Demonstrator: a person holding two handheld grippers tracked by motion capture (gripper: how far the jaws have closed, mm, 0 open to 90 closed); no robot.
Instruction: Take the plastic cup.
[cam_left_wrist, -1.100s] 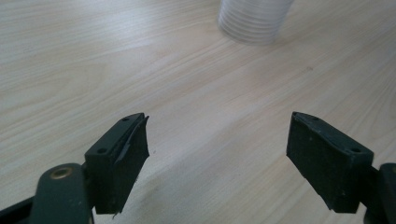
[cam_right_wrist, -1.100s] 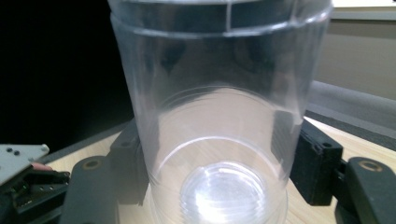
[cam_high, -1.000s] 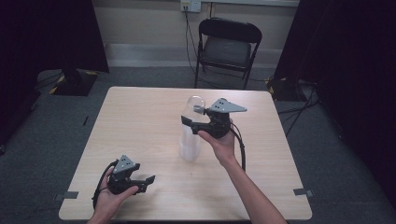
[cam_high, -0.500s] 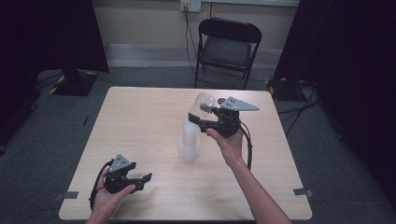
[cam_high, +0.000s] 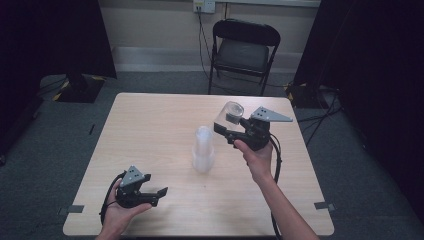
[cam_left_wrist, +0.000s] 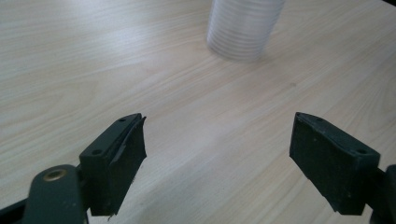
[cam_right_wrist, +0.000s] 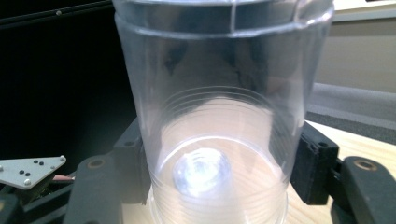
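A stack of clear plastic cups (cam_high: 203, 150) stands upside down near the middle of the wooden table (cam_high: 150, 125). My right gripper (cam_high: 223, 128) is shut on a single clear cup (cam_high: 231, 114), held in the air to the right of the stack and above the table. Its jaws have just been closing on the cup. In the right gripper view the cup (cam_right_wrist: 219, 116) sits between the two jaws of the right gripper (cam_right_wrist: 219, 168). My left gripper (cam_high: 159, 196) rests open near the front left, nothing between its jaws. From the left gripper (cam_left_wrist: 217, 154), the stack (cam_left_wrist: 243, 28) stands ahead.
A black folding chair (cam_high: 242, 50) stands beyond the table's far edge. Dark curtains hang at both sides. Bare tabletop lies between the stack and the left gripper, and to the stack's left.
My right gripper has carried the single cup to the right and slightly up, away from the stack. The left gripper has hardly moved.
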